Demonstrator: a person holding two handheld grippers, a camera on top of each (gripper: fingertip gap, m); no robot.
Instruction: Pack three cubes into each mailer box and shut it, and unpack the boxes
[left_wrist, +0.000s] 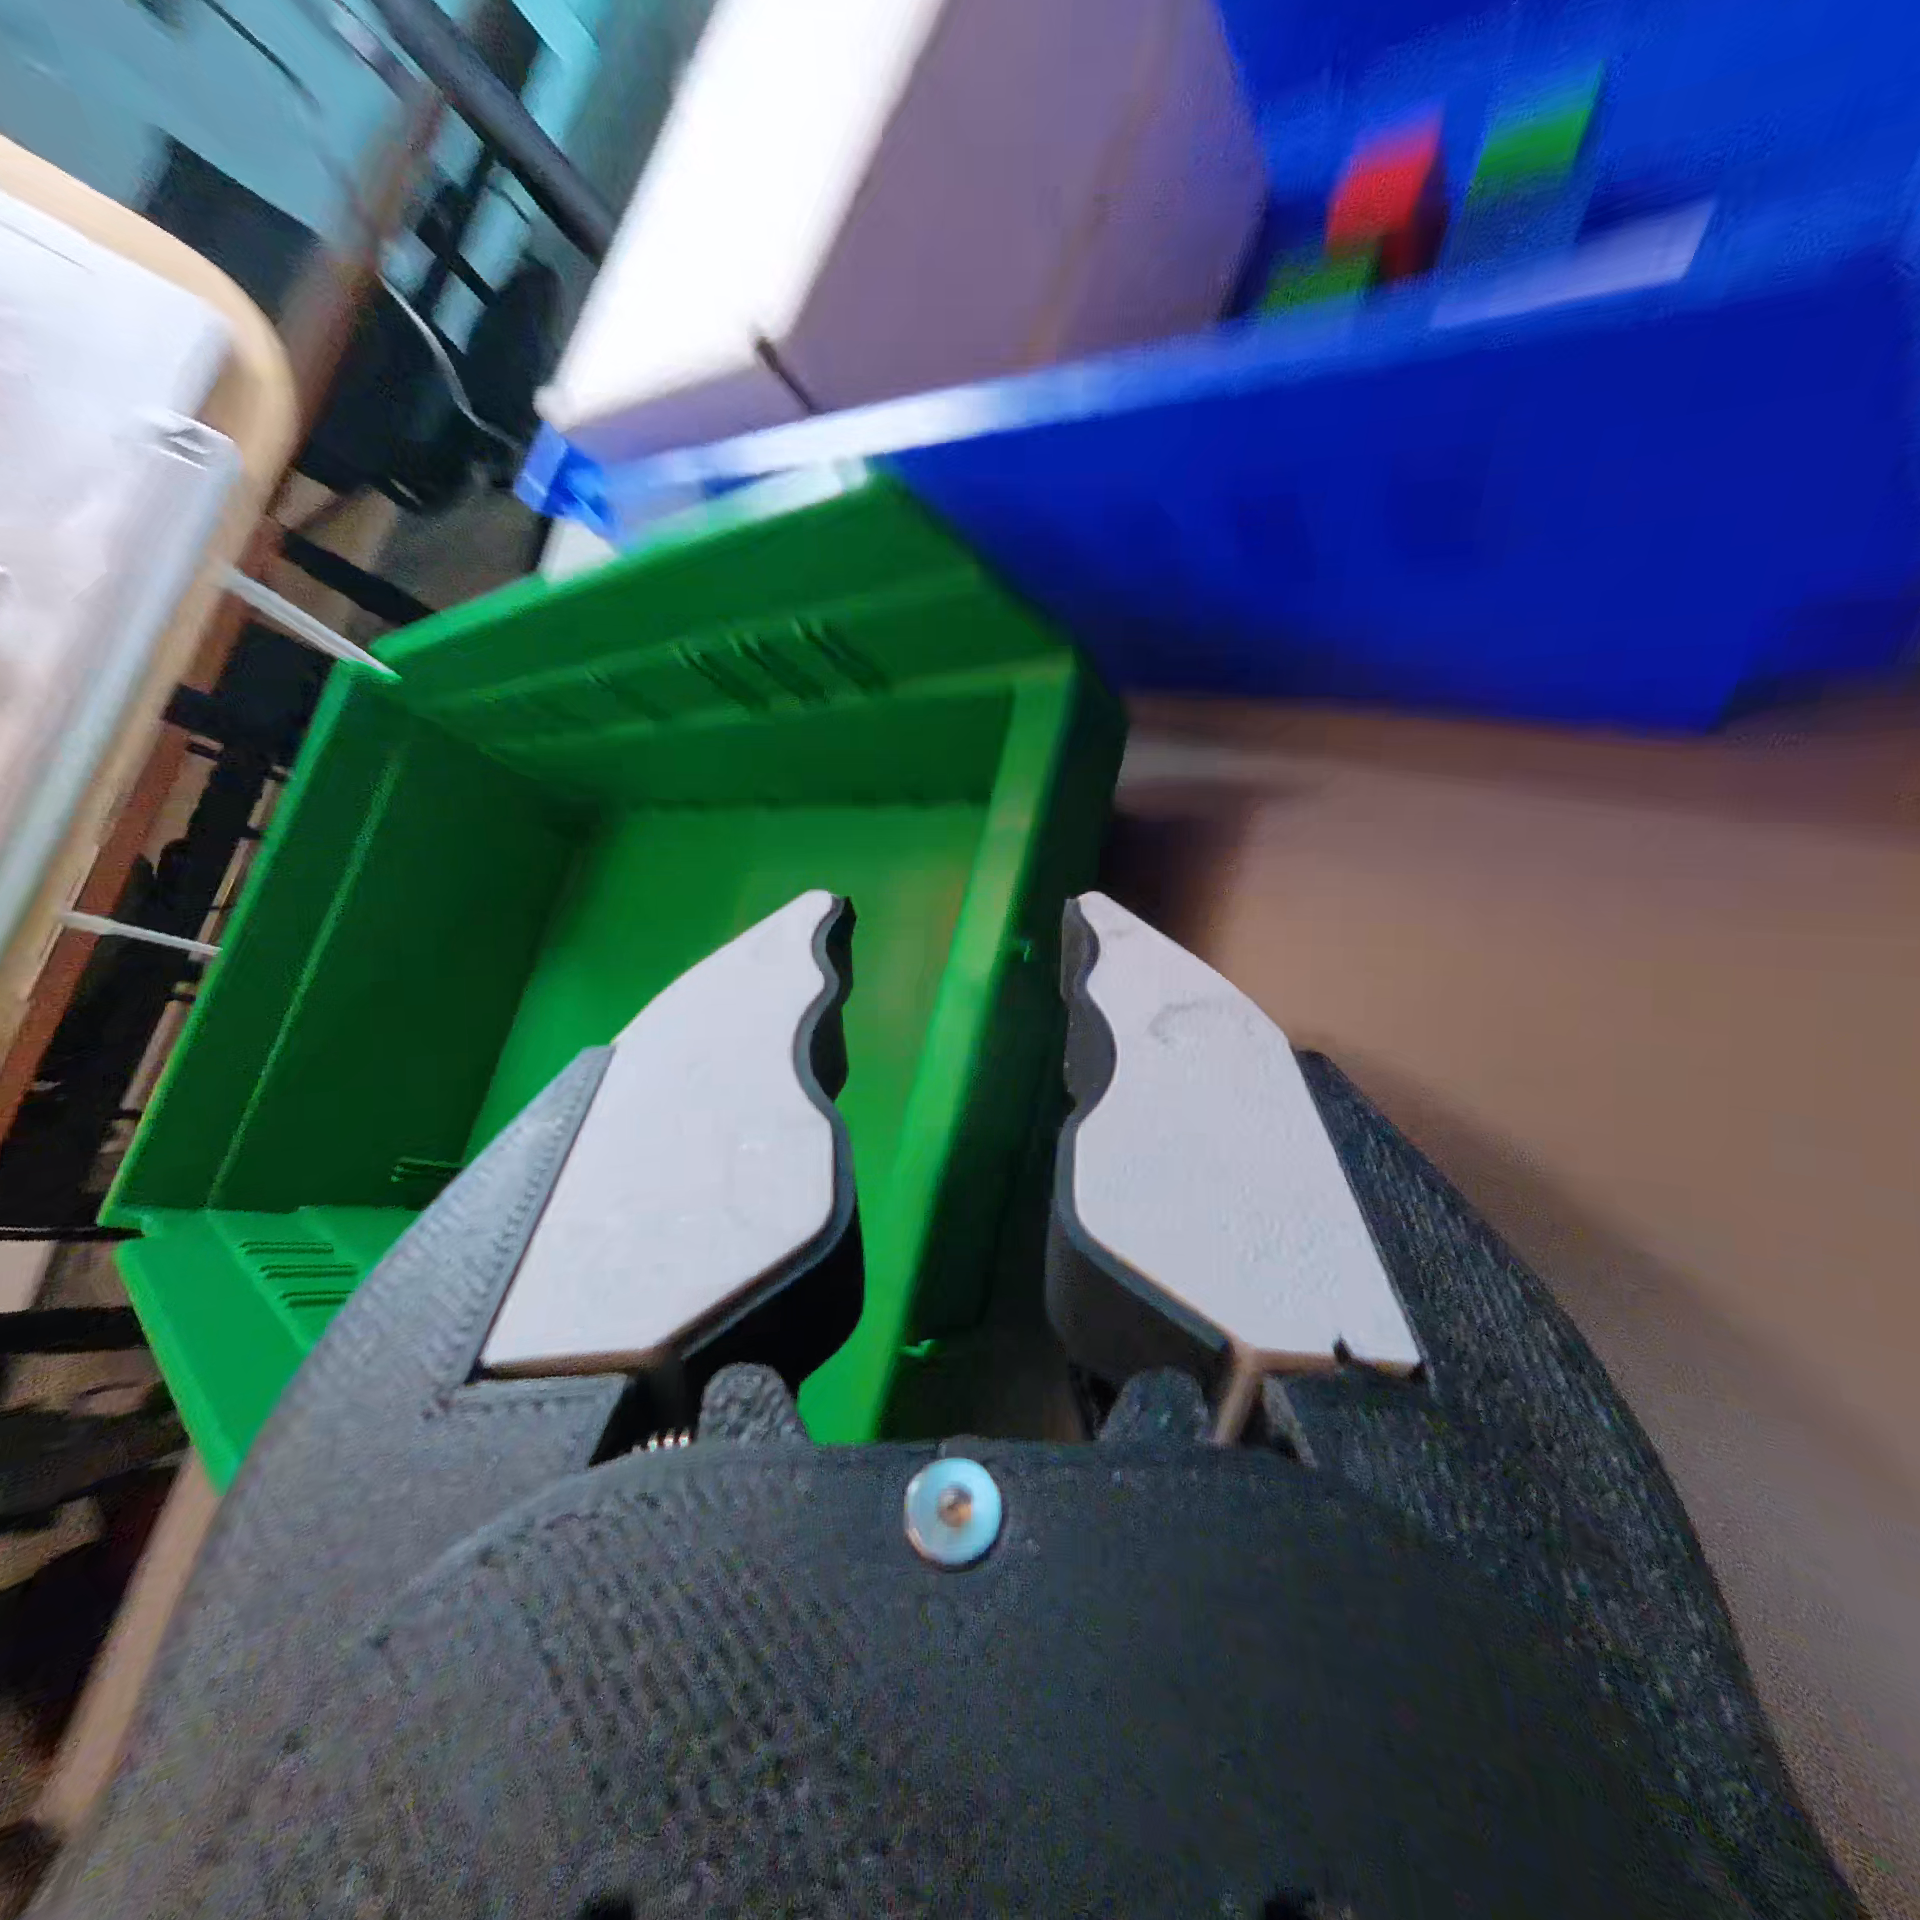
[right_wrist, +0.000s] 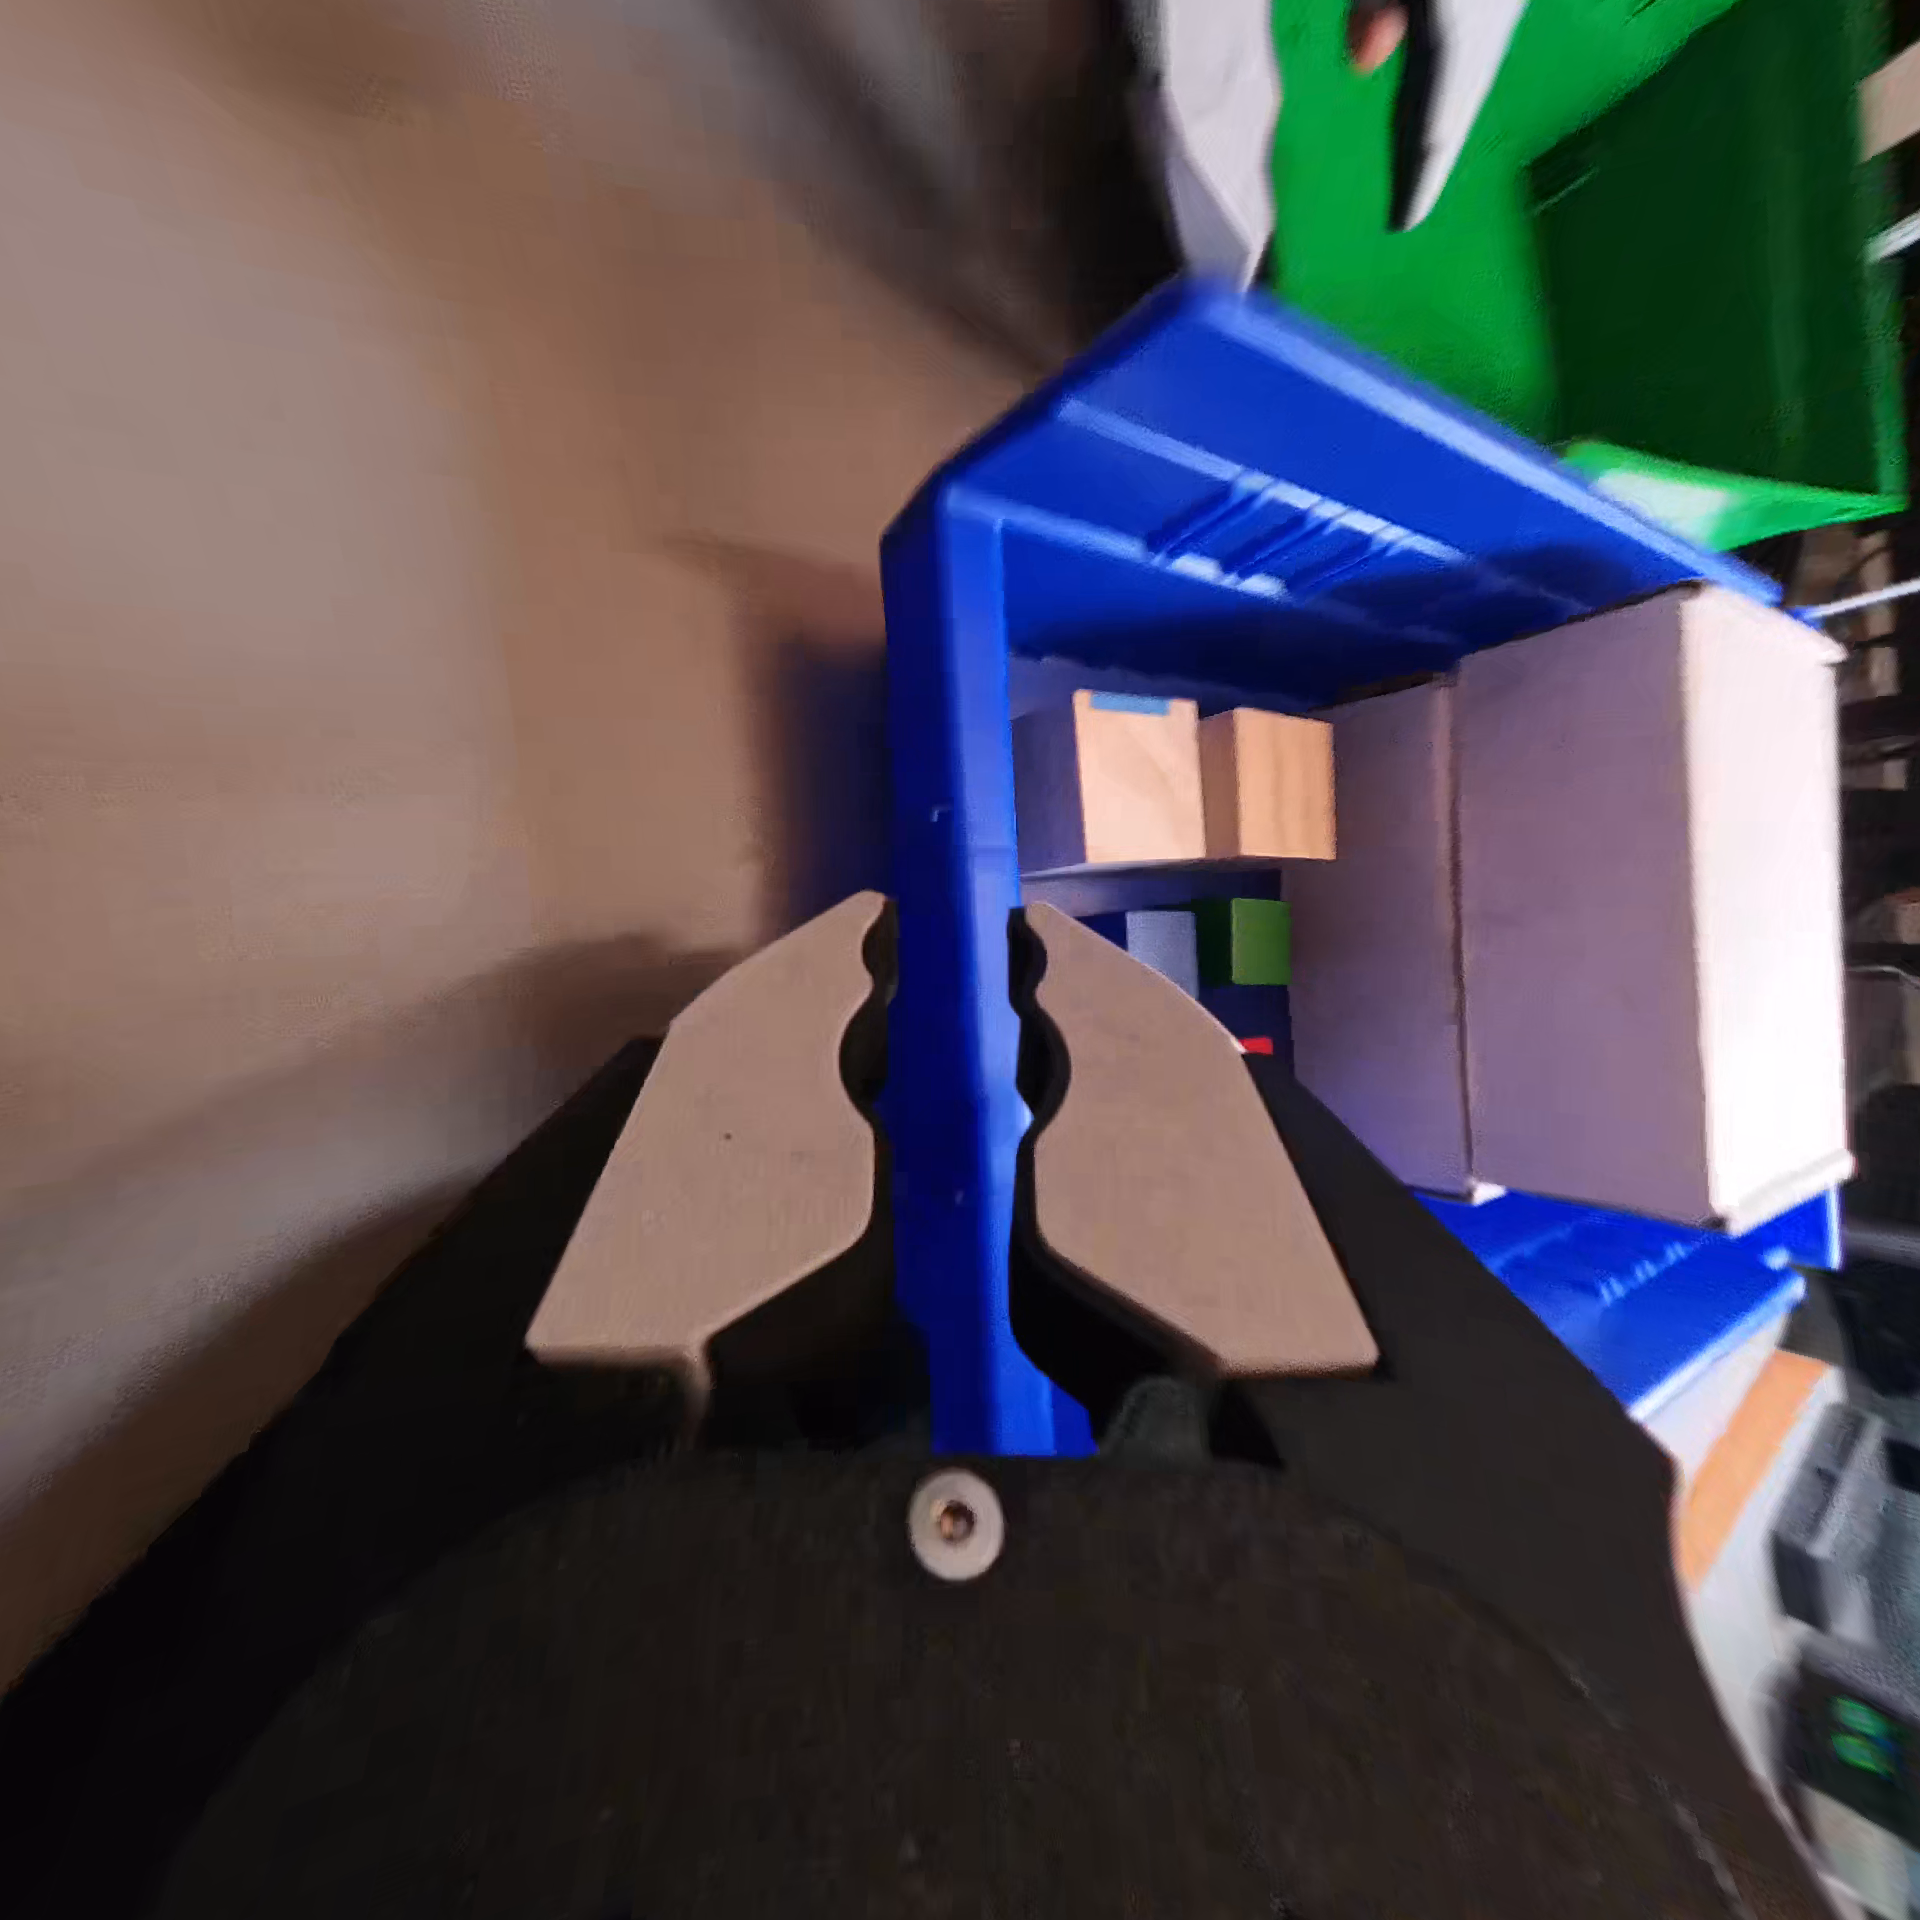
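My left gripper (left_wrist: 956, 920) straddles the right wall of an empty green bin (left_wrist: 540, 935), one finger inside and one outside, shut on that wall. My right gripper (right_wrist: 951, 914) is shut on the near rim of a blue bin (right_wrist: 1195, 520). The blue bin holds two white mailer boxes (right_wrist: 1631, 914), closed, two wooden cubes (right_wrist: 1143, 790), a green cube (right_wrist: 1257, 940), a grey-blue cube (right_wrist: 1158, 935) and a sliver of red. In the left wrist view the blue bin (left_wrist: 1455, 540) sits behind the green one, with a mailer box (left_wrist: 935, 208), a red cube (left_wrist: 1382, 203) and a green cube (left_wrist: 1538, 156).
Both bins are on a brown tabletop (left_wrist: 1507, 1039). The green bin (right_wrist: 1683, 260) touches the blue bin's far side. The table's edge runs just left of the green bin, with dark chairs and another table (left_wrist: 125, 436) beyond. Both views are motion-blurred. The grippers' ends are close to 20 centimetres from one another.
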